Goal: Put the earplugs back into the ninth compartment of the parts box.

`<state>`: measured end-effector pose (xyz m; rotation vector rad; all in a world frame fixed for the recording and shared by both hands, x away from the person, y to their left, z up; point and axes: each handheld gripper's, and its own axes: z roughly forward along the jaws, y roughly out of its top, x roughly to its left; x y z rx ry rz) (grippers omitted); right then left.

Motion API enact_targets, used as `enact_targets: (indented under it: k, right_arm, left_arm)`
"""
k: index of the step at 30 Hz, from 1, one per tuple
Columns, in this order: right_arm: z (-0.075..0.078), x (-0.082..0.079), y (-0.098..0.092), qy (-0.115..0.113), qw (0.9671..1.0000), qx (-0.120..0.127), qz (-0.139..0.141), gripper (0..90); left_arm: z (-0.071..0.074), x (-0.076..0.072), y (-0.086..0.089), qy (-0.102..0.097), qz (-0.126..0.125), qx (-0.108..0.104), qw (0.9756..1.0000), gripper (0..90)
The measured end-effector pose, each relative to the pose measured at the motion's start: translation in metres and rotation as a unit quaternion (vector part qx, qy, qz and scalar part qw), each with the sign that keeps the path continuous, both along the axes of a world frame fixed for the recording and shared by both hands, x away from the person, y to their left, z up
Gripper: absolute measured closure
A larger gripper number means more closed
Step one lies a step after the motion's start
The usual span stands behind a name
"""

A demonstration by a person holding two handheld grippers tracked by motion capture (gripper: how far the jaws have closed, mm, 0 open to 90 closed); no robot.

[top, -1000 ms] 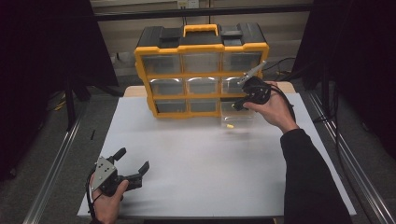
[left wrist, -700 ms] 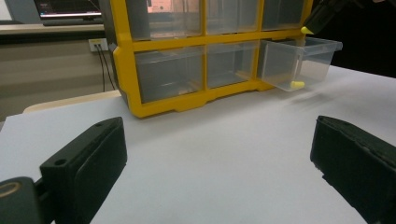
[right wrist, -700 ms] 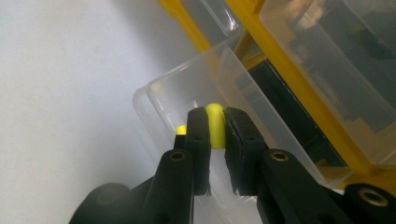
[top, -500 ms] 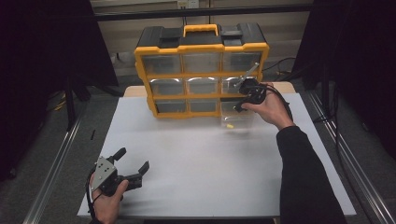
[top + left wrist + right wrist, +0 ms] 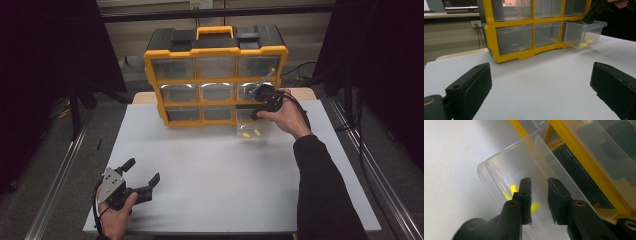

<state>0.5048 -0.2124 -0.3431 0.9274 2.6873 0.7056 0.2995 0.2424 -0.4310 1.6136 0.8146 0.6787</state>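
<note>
Nearest me, the left gripper (image 5: 141,186) rests low on the bench (image 5: 225,170), its jaws spread wide with nothing but bare white surface between them; it has not stirred over the last second.

Farther off, the right gripper (image 5: 263,101) has come down a little over the pulled-out clear drawer (image 5: 250,131) at the bottom right of the yellow organizer (image 5: 215,80). Its jaws have just been opening from a tighter set to a narrow gap, and nothing sits between them. I would judge that as readying for a pick, not a release.

In the right gripper view, the yellow pieces (image 5: 512,191) lie on the drawer floor, below and to the left of the jaw tips, one peeking out beside the left jaw. The jaws point down into the drawer's open top, near the pieces but not yet around any.
</note>
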Motion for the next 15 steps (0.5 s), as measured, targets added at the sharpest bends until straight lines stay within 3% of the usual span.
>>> enact_targets:
  k: [6,8,10,13,15]
  right_arm:
    - [0.001,-0.003,-0.005,-0.014,0.9995,0.011,-0.026,49.7]
    - [0.002,-0.004,-0.007,-0.021,0.9989,0.026,-0.034,37.6]
    - [0.003,-0.005,-0.008,-0.035,0.9981,0.031,-0.039,33.5]
    - [0.003,-0.005,-0.01,-0.032,0.9975,0.036,-0.051,20.2]
    - [0.002,-0.005,-0.011,-0.028,0.9974,0.043,-0.051,16.1]
  left_arm:
    - [0.0,0.0,-0.001,0.001,0.0,-0.001,1.0,3.8]
    - [0.0,0.0,-0.001,0.0,-0.002,0.003,1.0,3.8]
    - [0.0,0.0,-0.001,0.002,-0.002,0.003,1.0,3.8]
    - [0.0,0.0,-0.001,0.001,-0.002,0.004,1.0,3.8]
    - [0.0,0.0,-0.001,0.001,0.0,-0.003,1.0,3.8]
